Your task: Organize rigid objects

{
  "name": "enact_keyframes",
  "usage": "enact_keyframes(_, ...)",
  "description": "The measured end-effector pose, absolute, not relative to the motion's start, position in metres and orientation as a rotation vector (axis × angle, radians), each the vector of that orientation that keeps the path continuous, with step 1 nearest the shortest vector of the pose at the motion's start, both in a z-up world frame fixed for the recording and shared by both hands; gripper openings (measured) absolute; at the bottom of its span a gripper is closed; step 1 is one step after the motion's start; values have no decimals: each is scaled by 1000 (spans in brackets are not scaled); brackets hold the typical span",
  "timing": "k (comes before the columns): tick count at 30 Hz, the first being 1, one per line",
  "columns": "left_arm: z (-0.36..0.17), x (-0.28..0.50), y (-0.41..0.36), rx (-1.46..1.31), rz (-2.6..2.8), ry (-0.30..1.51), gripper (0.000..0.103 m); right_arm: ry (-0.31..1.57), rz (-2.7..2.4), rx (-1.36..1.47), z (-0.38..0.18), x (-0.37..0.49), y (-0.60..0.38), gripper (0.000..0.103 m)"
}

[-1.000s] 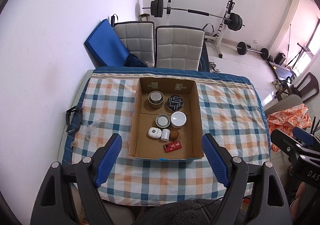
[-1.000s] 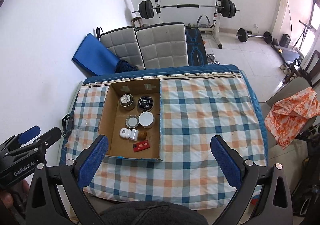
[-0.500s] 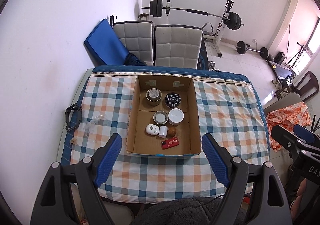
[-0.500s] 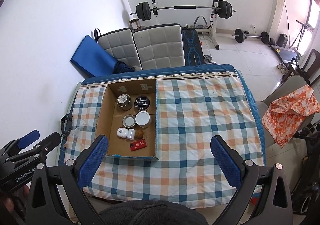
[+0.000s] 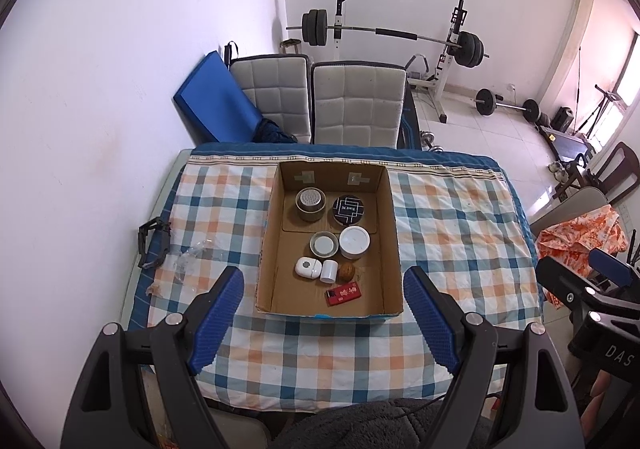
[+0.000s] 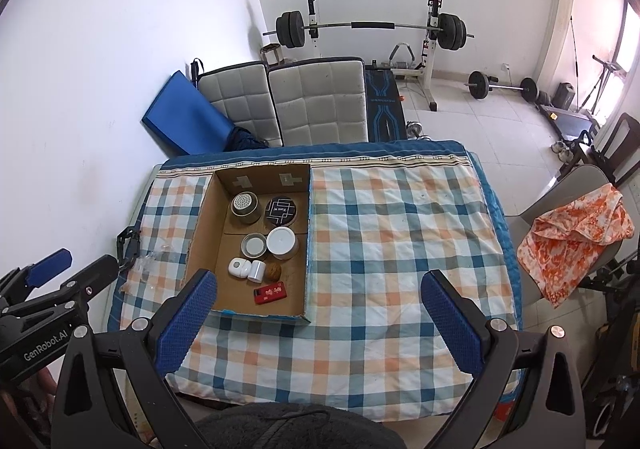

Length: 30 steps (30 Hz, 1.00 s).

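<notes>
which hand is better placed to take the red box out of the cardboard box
Left, probably. In the left wrist view the open left tool frames the cardboard box and the red box. In the right wrist view the open right tool is centred on bare tablecloth.

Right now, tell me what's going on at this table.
A person holds a gripper in each hand above a checked tablecloth. Both the left gripper and the right gripper are open and hold nothing. A cardboard box on the cloth contains small things: round tins, a white lid, a walnut and a red packet. Nothing is being touched.
</notes>
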<state>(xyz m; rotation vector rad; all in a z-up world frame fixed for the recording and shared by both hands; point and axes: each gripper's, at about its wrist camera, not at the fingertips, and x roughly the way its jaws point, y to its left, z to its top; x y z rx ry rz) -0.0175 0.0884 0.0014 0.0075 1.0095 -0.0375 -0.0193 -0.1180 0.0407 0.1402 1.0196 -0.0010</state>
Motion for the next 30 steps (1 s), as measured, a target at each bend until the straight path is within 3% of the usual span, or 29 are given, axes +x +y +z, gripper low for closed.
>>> enact_keyframes(30, -3, -21, 85, 7, -48, 1012, 81, 1018, -1, 143, 44, -24, -122, 103)
